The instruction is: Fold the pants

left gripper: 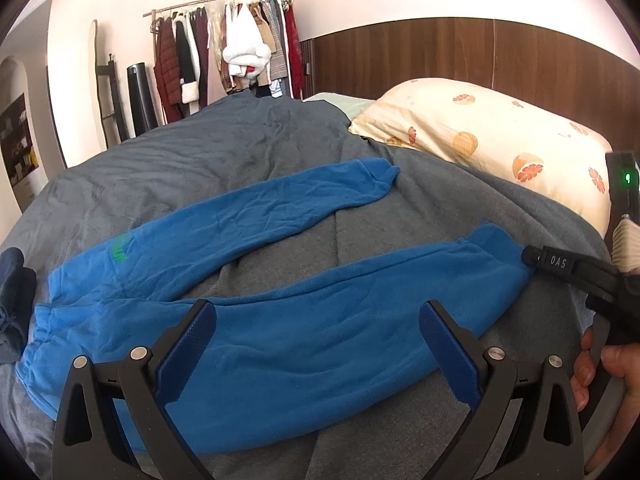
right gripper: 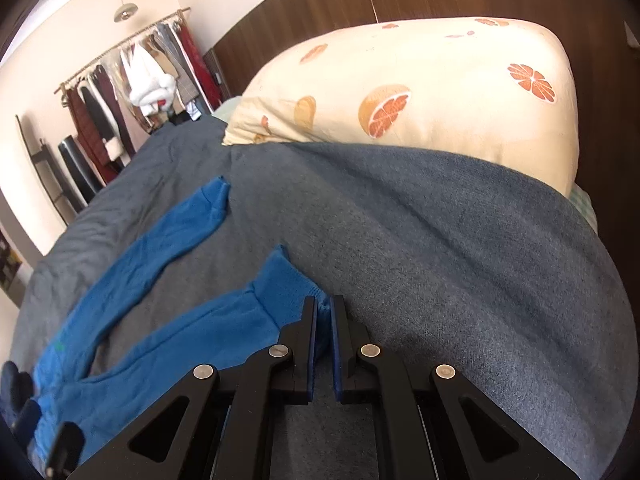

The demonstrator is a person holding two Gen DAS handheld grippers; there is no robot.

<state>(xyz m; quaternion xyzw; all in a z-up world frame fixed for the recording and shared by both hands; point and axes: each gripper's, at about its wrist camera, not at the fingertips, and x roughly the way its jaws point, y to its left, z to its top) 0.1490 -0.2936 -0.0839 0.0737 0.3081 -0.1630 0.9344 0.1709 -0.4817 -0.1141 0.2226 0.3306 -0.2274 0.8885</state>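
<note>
Blue sweatpants point(left gripper: 260, 344) lie spread on a grey blanket point(left gripper: 248, 148), legs apart, waistband at the left, a green logo on the far leg. My left gripper point(left gripper: 316, 312) is open over the near leg's thigh, its blue pads wide apart and holding nothing. My right gripper point(right gripper: 323, 312) is shut on the near leg's cuff point(right gripper: 286, 284); it also shows in the left wrist view point(left gripper: 530, 260) at that cuff. The far leg point(right gripper: 160, 240) lies flat toward the back.
An orange-print pillow point(left gripper: 492, 136) lies at the head of the bed against a dark wood headboard point(left gripper: 460, 52). A dark garment point(left gripper: 14, 300) sits at the left by the waistband. A clothes rack point(left gripper: 228, 48) stands against the far wall.
</note>
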